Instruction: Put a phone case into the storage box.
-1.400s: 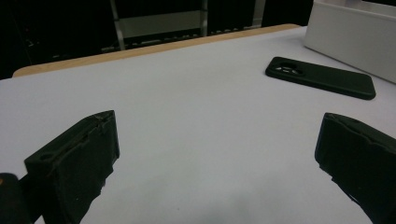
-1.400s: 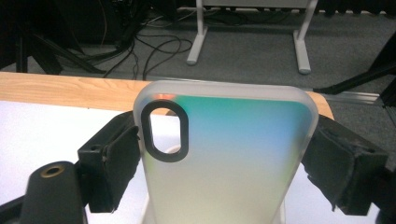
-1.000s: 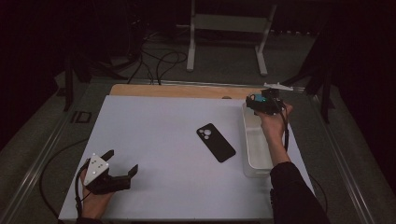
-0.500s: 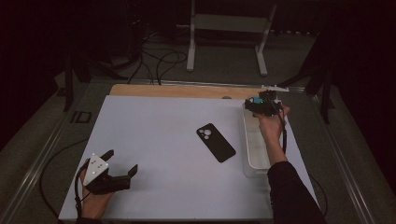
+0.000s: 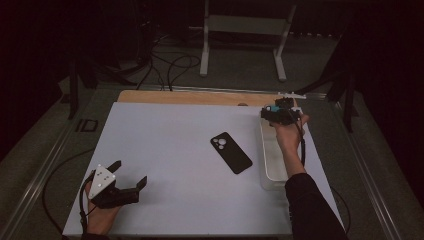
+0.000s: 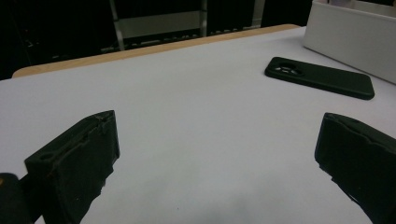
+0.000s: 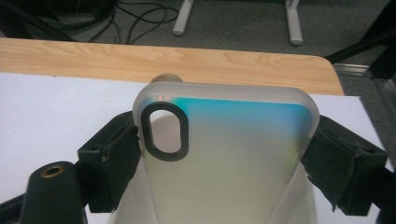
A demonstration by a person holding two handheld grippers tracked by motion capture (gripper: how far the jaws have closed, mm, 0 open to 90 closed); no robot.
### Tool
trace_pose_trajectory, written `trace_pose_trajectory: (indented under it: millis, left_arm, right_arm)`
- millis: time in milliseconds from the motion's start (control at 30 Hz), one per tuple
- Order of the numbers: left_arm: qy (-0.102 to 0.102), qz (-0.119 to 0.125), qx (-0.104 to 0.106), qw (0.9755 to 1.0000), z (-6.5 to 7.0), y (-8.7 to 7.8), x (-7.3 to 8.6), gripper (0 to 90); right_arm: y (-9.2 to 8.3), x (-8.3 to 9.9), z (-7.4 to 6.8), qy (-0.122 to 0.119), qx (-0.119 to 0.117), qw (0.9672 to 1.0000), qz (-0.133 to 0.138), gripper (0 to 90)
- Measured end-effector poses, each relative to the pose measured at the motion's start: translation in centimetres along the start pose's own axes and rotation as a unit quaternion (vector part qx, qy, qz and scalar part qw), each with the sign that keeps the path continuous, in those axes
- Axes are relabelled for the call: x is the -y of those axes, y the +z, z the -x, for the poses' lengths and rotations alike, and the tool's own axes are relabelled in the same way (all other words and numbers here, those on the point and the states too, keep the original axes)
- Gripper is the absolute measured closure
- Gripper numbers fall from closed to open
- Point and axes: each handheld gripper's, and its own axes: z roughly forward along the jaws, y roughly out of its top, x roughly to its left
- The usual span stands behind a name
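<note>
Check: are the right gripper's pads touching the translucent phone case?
Touching. In the right gripper view, the translucent phone case sits between the right gripper jaws, both black pads pressed against its side edges with no gap.

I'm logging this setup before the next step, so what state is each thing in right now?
Left claw: open, empty, resting low on the white table.
Right claw: shut on the translucent phone case, held above the far end of the white bin.
Black phone case: lying flat on the table, camera cutout up, untouched.
</note>
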Motion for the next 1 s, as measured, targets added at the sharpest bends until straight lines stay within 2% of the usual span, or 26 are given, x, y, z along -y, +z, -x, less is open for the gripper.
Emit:
trace_pose_trajectory:
  millis: [433,567,633,700,1000]
  left_arm:
    - [0.0,0.0,0.0,1.0,0.0,0.0,0.0,0.5]
    - [-0.001,0.002,0.0,1.0,0.0,0.0,0.0,0.6]
    - [-0.002,0.002,0.0,1.0,0.0,0.0,0.0,0.5]
    - [-0.001,0.002,0.0,1.0,0.0,0.0,0.0,0.5]
    - [-0.002,0.002,-0.001,1.0,-0.1,-0.1,0.0,0.5]
  right_arm:
    - [0.6,-0.1,0.1,-0.001,0.0,1.0,0.005,16.7]
    - [0.9,-0.1,0.4,0.008,-0.001,0.9999,0.009,15.3]
    - [1.0,-0.1,0.5,0.017,-0.004,0.9998,0.008,11.8]
    - [1.1,-0.1,0.7,0.027,-0.016,0.9995,0.008,9.4]
    - [0.1,-0.3,0.8,0.025,-0.026,0.999,0.025,9.2]
